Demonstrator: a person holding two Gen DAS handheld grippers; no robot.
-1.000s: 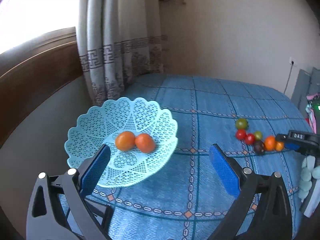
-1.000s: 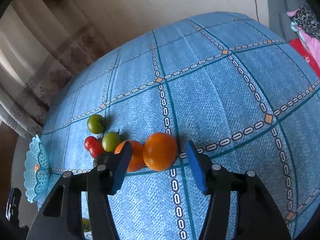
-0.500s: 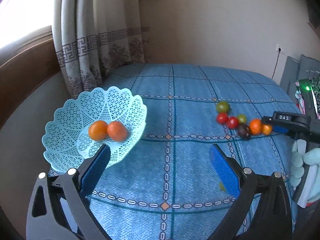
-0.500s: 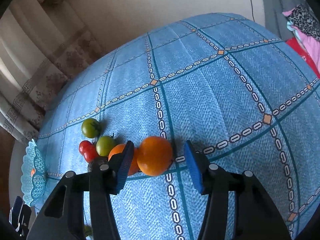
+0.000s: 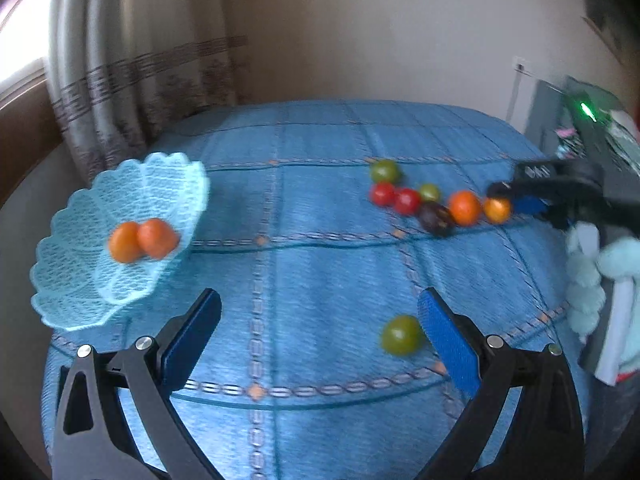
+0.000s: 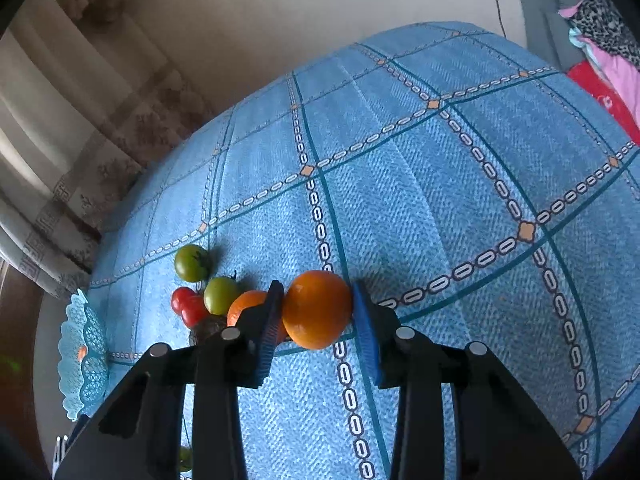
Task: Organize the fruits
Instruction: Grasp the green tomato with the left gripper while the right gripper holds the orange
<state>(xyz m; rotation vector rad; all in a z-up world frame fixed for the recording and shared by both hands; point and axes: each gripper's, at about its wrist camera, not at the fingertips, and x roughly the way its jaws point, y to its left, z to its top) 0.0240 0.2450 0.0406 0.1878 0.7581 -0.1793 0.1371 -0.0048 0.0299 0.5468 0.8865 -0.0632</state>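
Note:
A pale blue lattice basket [image 5: 160, 176] at the table's left holds two orange fruits [image 5: 142, 240]. A row of small fruits lies at the right: green [image 5: 385, 171], red [image 5: 407, 201], dark [image 5: 436, 218] and orange [image 5: 464, 207]. My right gripper [image 6: 316, 304] is shut on the end orange fruit [image 6: 318, 310], both pads pressed to its sides, and it still rests on the cloth. My left gripper [image 5: 320, 308] hangs open above the near side of the table. A lone green tomato [image 5: 401, 335] lies just inside its right finger.
The table wears a blue checked cloth [image 6: 440, 200] and drops away near the basket [image 6: 82, 360]. Curtains [image 5: 100, 80] hang behind at the left. A gloved hand [image 5: 588, 280] holds the right gripper [image 5: 516, 196]. Clothes [image 6: 608, 64] lie off the far right.
The right gripper's fingers have closed in onto the orange fruit. The left gripper's view has swung right and back, and the lone green tomato has come into sight.

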